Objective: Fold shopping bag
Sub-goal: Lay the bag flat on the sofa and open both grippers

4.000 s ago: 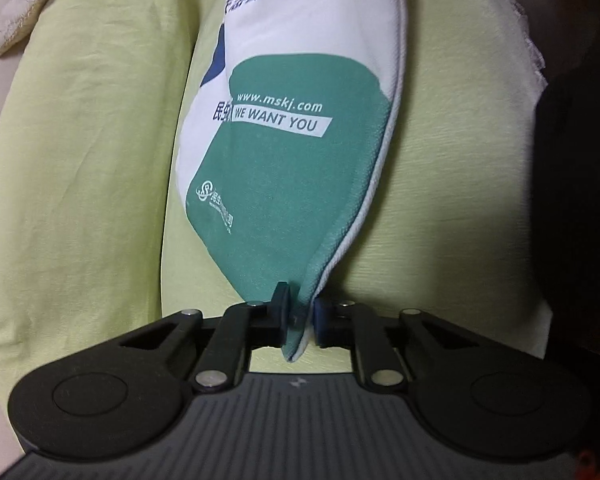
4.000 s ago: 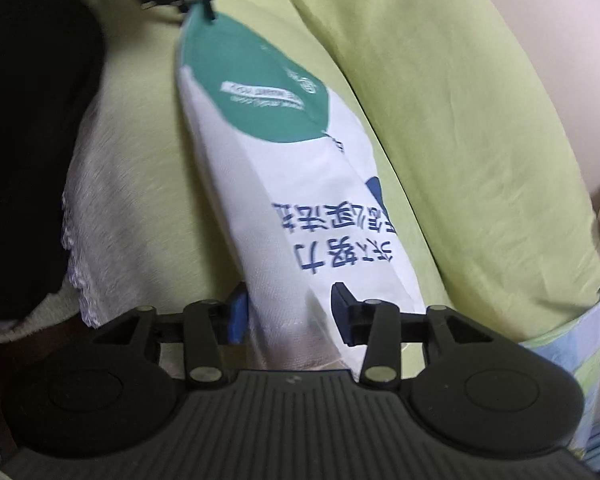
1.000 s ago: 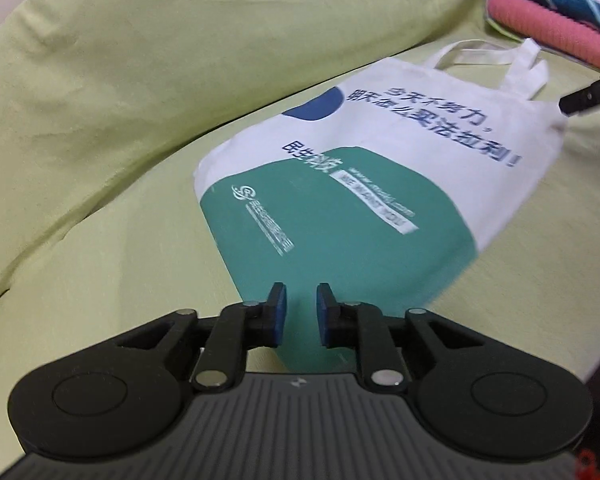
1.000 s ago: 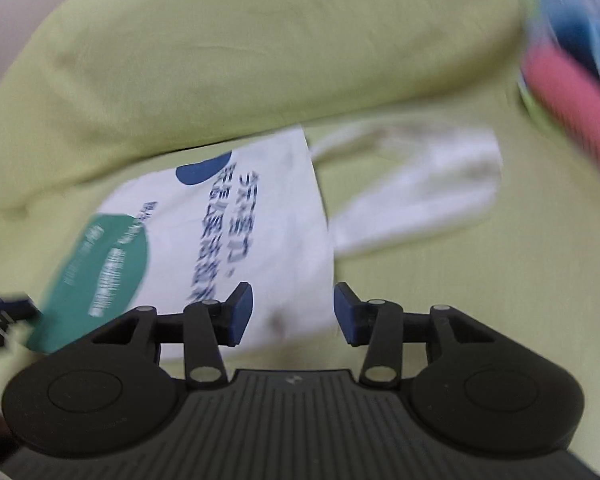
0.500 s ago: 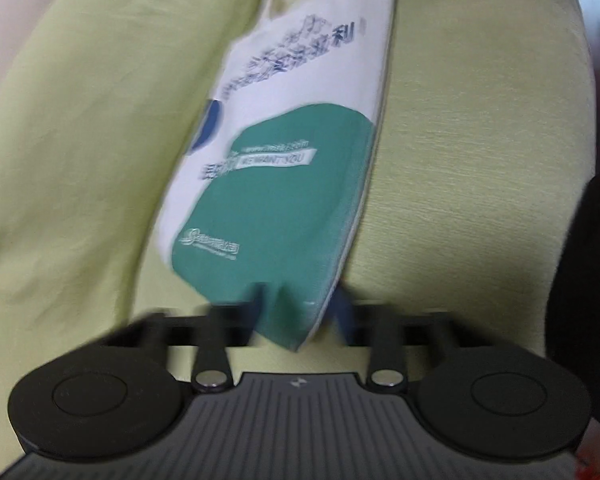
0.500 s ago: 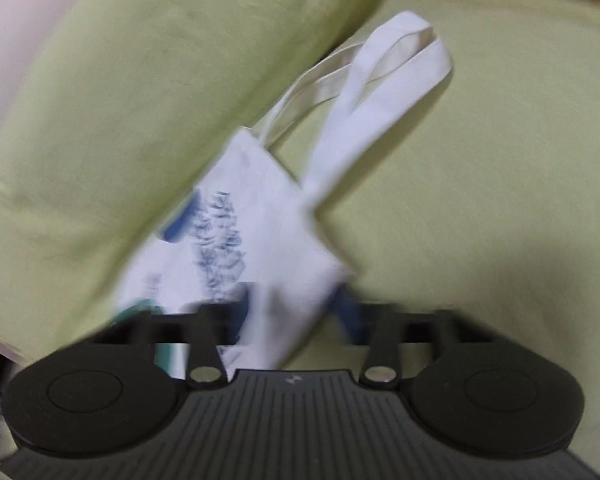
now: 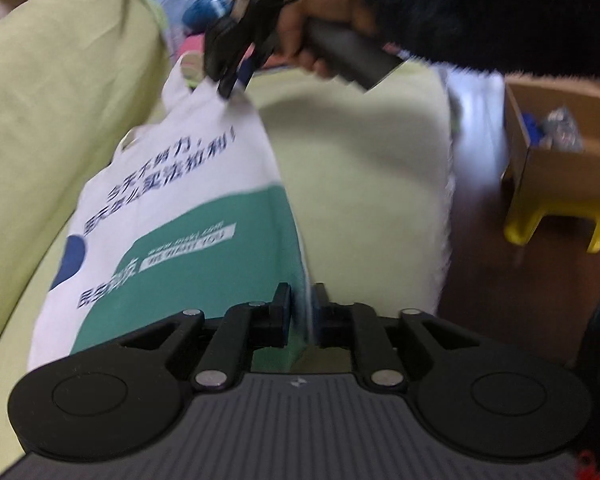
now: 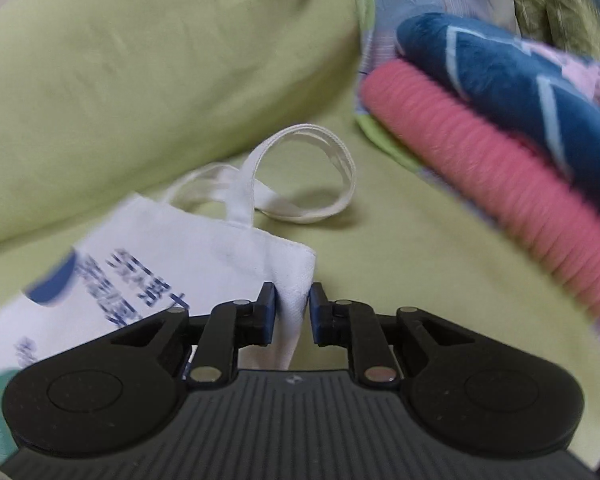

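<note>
Starting with the left wrist view, the left gripper (image 7: pixel 303 300) sits at six o'clock with the green bottom edge of the shopping bag (image 7: pixel 188 216) running straight between its fingers, and its jaws are opening around that thin edge; motion blur hides whether the pads are pressing the cloth, so I cannot tell if it is clamped. From there the bag stretches up toward eleven o'clock, white with blue lettering above a green panel, lying over the pale green cushion (image 7: pixel 364 184). Up at twelve o'clock the right gripper (image 7: pixel 230 86) pinches the bag's top corner, carried by a hand (image 7: pixel 300 36) in a dark sleeve (image 7: pixel 492 8). Off at three o'clock a cardboard box (image 7: pixel 560 160) rests on a yellow stool (image 7: pixel 556 216) on the dark floor. Over to the right wrist view now: the right gripper (image 8: pixel 293 306) at six o'clock is clenched on a bunched white corner of the shopping bag (image 8: pixel 188 256), cloth pressed between both pads. White handles (image 8: pixel 304 176) loop on the cushion toward twelve o'clock. At two o'clock sits a stack of folded fabrics, a pink ribbed blanket (image 8: pixel 488 168) under a blue patterned one (image 8: pixel 520 80).
</note>
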Tool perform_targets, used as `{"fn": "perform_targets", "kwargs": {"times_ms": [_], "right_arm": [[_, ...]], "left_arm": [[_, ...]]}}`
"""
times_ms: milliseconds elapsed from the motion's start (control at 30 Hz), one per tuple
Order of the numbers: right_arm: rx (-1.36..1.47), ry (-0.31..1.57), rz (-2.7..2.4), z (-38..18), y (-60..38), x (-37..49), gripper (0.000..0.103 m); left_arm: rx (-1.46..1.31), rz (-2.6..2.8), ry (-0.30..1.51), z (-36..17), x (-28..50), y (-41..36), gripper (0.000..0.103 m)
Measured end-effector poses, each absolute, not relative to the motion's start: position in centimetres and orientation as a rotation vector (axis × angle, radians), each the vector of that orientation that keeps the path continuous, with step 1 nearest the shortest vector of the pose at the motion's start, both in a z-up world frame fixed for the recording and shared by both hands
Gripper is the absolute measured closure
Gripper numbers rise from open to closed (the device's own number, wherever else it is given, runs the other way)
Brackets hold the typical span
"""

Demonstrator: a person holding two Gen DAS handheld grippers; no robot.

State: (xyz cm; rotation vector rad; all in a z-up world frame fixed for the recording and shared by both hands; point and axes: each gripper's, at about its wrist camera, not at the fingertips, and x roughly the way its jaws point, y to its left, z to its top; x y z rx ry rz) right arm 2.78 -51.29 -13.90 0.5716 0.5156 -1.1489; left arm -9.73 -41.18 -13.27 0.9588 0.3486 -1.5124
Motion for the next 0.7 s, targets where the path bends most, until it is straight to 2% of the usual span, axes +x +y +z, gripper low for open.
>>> {"fn": "perform_targets", "kwargs": {"times_ms": [67, 100, 133, 267, 367, 433, 467, 533, 700], "right_arm": [[0.558, 0.537, -1.184, -13.9, -51.0, 2.2, 0.074], [0.544, 0.521, -1.201, -13.8, -50.0, 1.8, 0.059], [0.530, 0.505, -1.217, -13.7, -49.1, 1.3, 0.056], [0.537, 0.393, -1.097, -12.2, -43.3, 2.1, 0.056], [0.517, 0.421, -0.852, -12.5, -37.4, 5.4, 0.065], [0.470, 0.455, -0.742, -13.3, -34.2, 7.4, 0.080], [0.441, 0.474, -0.700, -13.7, -32.7, 8.4, 0.082], [0.432, 0.522, -0.664, -14.8, -31.0, 9.6, 0.083], [0.433, 0.599, -0.680, -16.5, -29.8, 8.7, 0.084]], "left_arm": [[0.955, -1.527, 0.342, -12.2, -9.7, -40.3, 0.081], [0.948, -1.518, 0.341, -11.5, -9.0, -39.6, 0.081], [0.940, -1.509, 0.340, -10.8, -8.2, -38.9, 0.081], [0.883, -1.293, 0.360, -10.0, -2.7, -38.4, 0.083], [0.802, -1.233, 0.418, -11.1, 1.4, -39.6, 0.084], [0.771, -1.227, 0.440, -12.4, 2.7, -40.8, 0.083], [0.781, -1.221, 0.446, -13.2, 2.9, -41.5, 0.083], [0.817, -1.176, 0.462, -14.8, 3.8, -42.2, 0.081], [0.704, -0.915, 0.552, -15.1, 10.3, -40.9, 0.081]]}}
